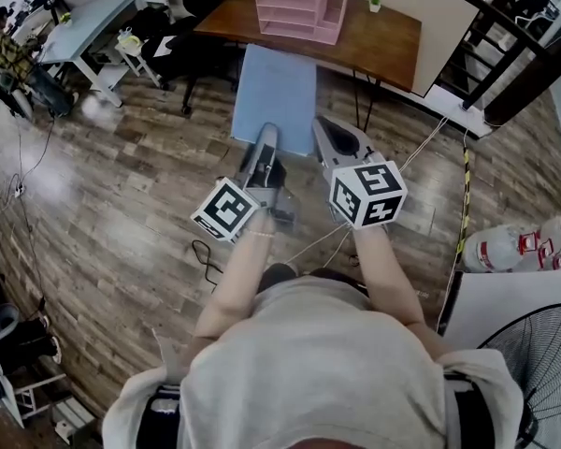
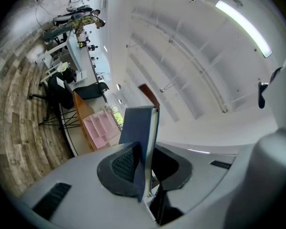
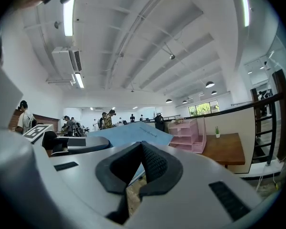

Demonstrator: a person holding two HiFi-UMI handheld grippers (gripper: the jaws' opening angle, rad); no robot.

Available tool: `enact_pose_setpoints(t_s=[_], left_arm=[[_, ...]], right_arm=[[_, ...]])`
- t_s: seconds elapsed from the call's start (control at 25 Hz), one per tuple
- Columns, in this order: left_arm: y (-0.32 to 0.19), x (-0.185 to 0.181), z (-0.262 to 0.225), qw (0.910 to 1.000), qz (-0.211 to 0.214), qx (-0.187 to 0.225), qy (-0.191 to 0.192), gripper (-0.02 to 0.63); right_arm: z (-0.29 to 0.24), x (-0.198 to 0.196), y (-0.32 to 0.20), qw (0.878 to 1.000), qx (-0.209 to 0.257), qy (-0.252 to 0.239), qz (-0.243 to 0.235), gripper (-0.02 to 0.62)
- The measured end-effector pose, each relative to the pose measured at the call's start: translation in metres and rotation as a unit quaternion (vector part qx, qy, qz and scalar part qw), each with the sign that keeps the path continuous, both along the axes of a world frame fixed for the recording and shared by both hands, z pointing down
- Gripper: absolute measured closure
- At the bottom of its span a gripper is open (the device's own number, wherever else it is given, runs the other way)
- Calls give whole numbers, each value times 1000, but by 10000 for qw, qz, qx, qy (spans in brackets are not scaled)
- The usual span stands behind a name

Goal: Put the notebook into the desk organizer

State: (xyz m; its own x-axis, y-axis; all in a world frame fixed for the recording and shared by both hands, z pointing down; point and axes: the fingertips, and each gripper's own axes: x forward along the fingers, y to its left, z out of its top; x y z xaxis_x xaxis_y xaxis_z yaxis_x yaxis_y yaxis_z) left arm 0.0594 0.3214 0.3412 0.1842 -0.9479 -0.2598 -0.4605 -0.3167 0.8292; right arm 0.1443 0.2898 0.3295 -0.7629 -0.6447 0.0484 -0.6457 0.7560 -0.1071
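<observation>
1. Notebook [image 1: 276, 96]: blue cover, held out flat in the air above the wood floor [image 1: 122, 185]. Its far edge reaches towards the near edge of the wooden surface [image 1: 374, 40].
2. Left gripper [image 1: 267, 133]: grips the notebook at its near edge. In the left gripper view, the left gripper [image 2: 147, 163] has its jaws closed on the notebook [image 2: 136, 123], one pad against each cover. The book shows edge-on and runs away from the jaws.
3. Right gripper [image 1: 323, 125]: tips sit just beside the notebook's near right corner. Cannot tell from the head view whether they touch it.
4. Right gripper view: the right gripper [image 3: 141, 146] has its jaws together at the tips, with nothing between the pads. The notebook [image 3: 128, 133] lies beyond and to the left of them, outside the jaws.
5. Desk organizer [image 1: 294, 7]: pink, tiered, standing on the surface ahead of the notebook and well apart from it. It also shows in the left gripper view [image 2: 101, 128] and the right gripper view [image 3: 186, 135].
6. Small potted plant [image 1: 375, 1]: on the surface, right of the organizer.
</observation>
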Motion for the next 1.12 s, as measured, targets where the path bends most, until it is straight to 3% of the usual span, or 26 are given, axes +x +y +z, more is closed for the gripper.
enact_pose_setpoints(t_s=[0.64,0.8,1.12], left_arm=[[-10,-42,18,9987,190,-197,-440,535],[-29,-41,25,9989,264,-218,-311,535],[-94,-73,40,9991,-35,-329,-263,535]], right_arm=[[28,-40,0,9996,-168,166,149,586],[38,-42,-21,9993,-263,202,175,586],[43,-67,-95,9997,-132,172,-121,586]])
